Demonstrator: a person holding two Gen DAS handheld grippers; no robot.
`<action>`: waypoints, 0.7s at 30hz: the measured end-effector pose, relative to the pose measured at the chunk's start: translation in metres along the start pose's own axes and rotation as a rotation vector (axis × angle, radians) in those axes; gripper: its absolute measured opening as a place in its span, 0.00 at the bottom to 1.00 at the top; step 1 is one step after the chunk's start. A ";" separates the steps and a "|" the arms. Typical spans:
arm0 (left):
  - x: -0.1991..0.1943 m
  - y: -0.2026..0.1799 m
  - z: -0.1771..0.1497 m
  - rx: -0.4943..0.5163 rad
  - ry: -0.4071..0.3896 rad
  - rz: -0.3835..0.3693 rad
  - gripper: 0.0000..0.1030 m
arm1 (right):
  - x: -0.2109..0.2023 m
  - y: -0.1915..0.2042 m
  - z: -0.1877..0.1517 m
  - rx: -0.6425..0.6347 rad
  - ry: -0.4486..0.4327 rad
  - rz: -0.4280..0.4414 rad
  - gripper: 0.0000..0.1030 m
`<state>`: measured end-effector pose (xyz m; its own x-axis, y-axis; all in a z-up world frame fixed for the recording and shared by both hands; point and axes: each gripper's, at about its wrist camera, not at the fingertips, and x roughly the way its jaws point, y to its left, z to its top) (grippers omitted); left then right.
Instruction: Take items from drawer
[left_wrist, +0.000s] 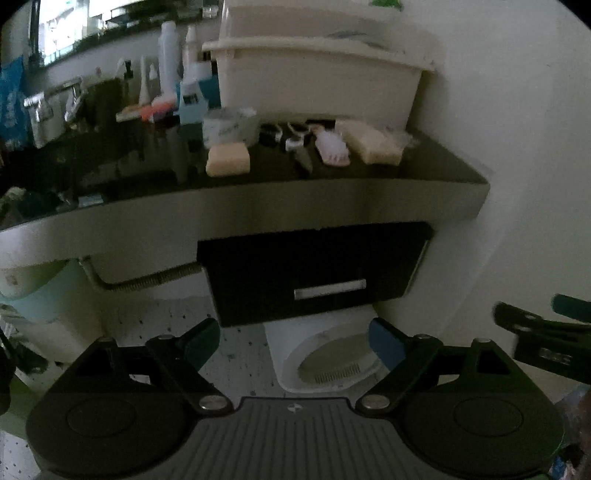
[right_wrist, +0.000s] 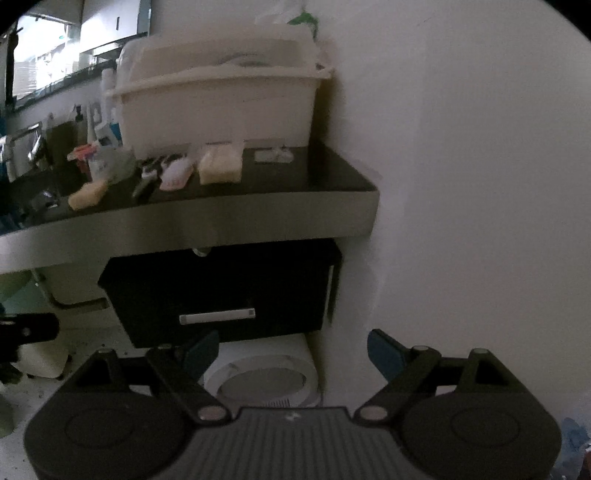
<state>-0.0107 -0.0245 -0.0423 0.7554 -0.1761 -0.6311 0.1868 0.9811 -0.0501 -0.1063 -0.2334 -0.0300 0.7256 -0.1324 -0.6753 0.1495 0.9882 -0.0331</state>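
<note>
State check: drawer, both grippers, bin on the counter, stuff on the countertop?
drawer: shut, handle untouched.
left gripper: open, empty, short of the drawer.
right gripper: open, empty, short of the drawer.
white lidded bin: lid on, standing at the back of the countertop.
soap bar: lying loose on the countertop.
sponge: lying flat in front of the bin.

The left gripper (left_wrist: 295, 341) and the right gripper (right_wrist: 293, 350) hang below the drawer (left_wrist: 314, 273), jaws wide, empty.
</note>
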 end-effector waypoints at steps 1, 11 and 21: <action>-0.004 -0.002 0.002 -0.004 -0.011 0.002 0.86 | -0.008 -0.001 0.003 0.001 0.001 -0.004 0.85; -0.037 -0.016 0.034 -0.016 0.006 0.023 0.86 | -0.058 -0.009 0.033 0.030 0.012 -0.010 0.85; -0.060 -0.015 0.041 -0.006 0.031 0.034 0.86 | -0.075 0.001 0.053 0.017 -0.016 -0.020 0.85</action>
<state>-0.0332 -0.0320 0.0275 0.7416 -0.1400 -0.6560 0.1573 0.9870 -0.0328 -0.1250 -0.2271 0.0598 0.7332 -0.1536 -0.6625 0.1753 0.9839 -0.0340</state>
